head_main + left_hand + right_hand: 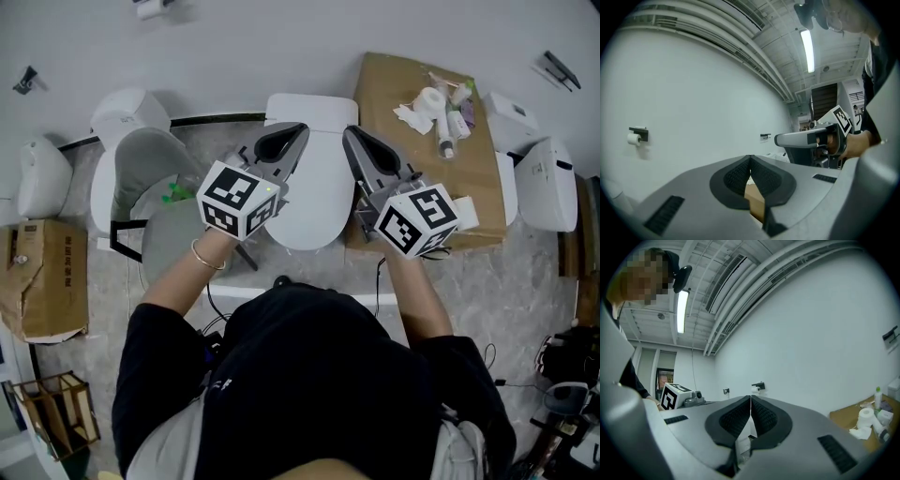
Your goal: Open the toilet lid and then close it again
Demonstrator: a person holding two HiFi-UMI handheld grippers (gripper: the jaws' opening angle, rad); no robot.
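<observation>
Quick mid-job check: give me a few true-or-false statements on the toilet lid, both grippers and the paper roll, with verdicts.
1. The toilet lid lies closed. True.
2. The left gripper is clamped on the lid's edge. False: its jaws are together on nothing, held clear of the lid.
3. The right gripper has its jaws together and holds nothing. True.
4. The paper roll stands on the toilet's tank. False: it sits on the cardboard box beside the toilet.

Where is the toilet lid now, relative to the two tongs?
In the head view the closed white toilet lid lies at the centre, between the left tongs and the right tongs; a brown cardboard box stands at its right.
</observation>
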